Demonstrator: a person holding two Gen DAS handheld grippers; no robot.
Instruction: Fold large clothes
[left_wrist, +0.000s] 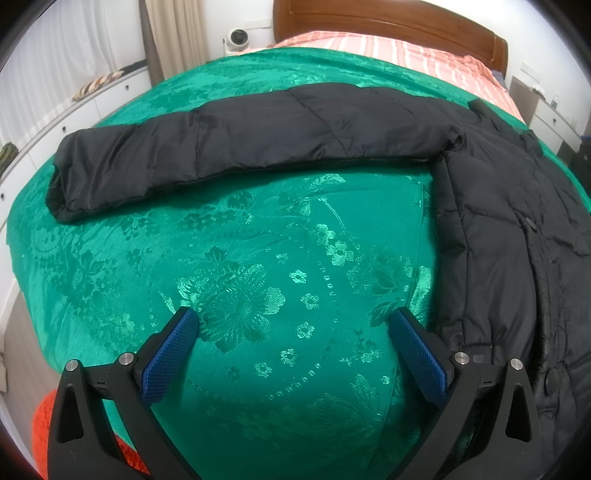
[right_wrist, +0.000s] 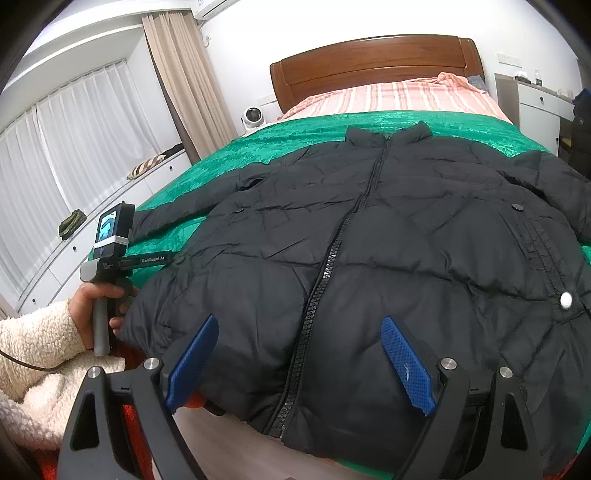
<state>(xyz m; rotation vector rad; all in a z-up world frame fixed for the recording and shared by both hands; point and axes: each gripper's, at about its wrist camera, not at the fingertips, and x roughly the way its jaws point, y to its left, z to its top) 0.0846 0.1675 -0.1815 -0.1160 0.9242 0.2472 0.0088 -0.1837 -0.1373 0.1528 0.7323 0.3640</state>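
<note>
Black jacket (right_wrist: 369, 240) lies flat under the wide-open, empty right tool (right_wrist: 299, 365); left tool (left_wrist: 295, 354) gapes beside it.

Home bedroom, wooden headboard (right_wrist: 373, 59), green bedspread (left_wrist: 258, 295), curtains (right_wrist: 184, 74)

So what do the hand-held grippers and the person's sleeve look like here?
Both the left hand-held gripper and the right hand-held gripper have black angular frames with silver pivot bolts and blue knurled pads. Seen from the right wrist view, the left one has a grey handle, a small lit screen, white lettering and a dark cable. The sleeve is cream fleece.
</note>
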